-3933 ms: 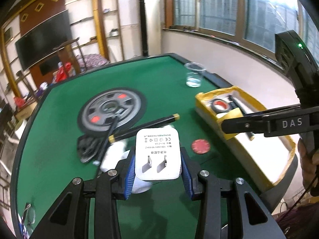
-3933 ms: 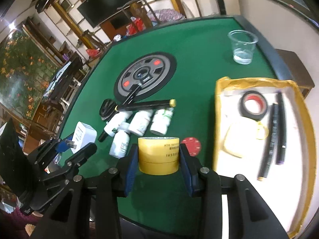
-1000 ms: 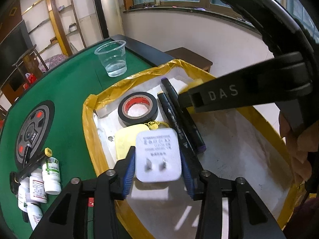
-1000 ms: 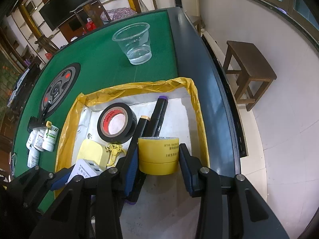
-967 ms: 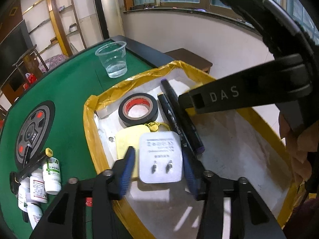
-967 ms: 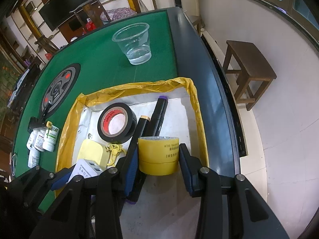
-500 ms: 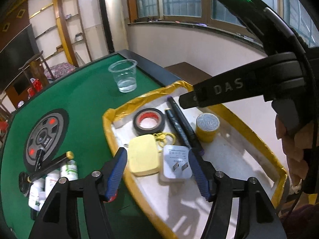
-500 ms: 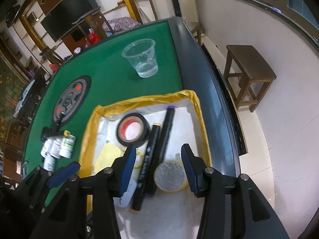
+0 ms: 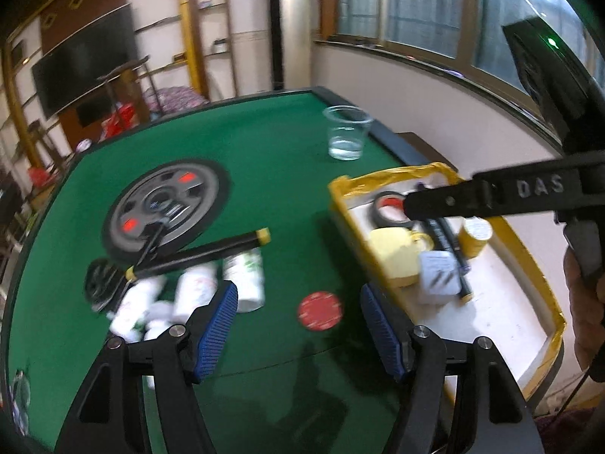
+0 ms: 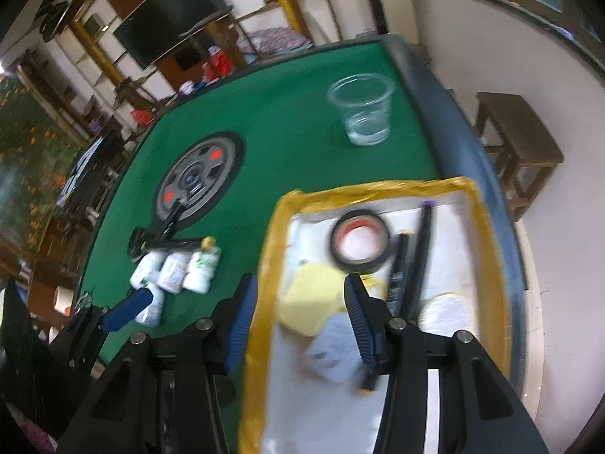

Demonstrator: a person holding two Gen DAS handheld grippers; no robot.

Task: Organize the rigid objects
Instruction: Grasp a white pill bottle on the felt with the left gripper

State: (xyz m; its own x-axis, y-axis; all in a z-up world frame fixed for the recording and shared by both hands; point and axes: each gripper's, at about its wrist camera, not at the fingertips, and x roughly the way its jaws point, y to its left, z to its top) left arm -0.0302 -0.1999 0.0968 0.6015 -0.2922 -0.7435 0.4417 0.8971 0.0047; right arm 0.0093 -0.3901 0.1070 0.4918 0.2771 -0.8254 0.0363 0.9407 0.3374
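Observation:
My left gripper (image 9: 298, 327) is open and empty above the green table, with a red disc (image 9: 319, 310) on the felt below its fingers. White bottles (image 9: 196, 291) and a black marker (image 9: 200, 253) lie to its left. The yellow-rimmed tray (image 9: 393, 176) at the right holds the white charger (image 9: 438, 276), yellow tape roll (image 9: 476, 234), black tape roll (image 9: 389, 208) and a yellow pad (image 9: 393, 253). My right gripper (image 10: 300, 317) hangs open and empty over the tray's (image 10: 272, 227) left rim. Below it lie the charger (image 10: 334, 348), the yellow pad (image 10: 314, 299), two markers (image 10: 412, 261) and the yellow tape (image 10: 446, 312).
A clear plastic cup (image 9: 346, 136) stands at the table's far right edge. A round wheel-patterned disc (image 9: 166, 204) lies left of centre. A wooden stool (image 10: 518, 132) stands on the floor beyond the table edge. A hand (image 9: 586, 302) holds the right gripper's handle.
Both grippers opened and let go: the charger and the yellow tape now lie in the tray. Both pulled back and up, and the left one swung left over the red disc.

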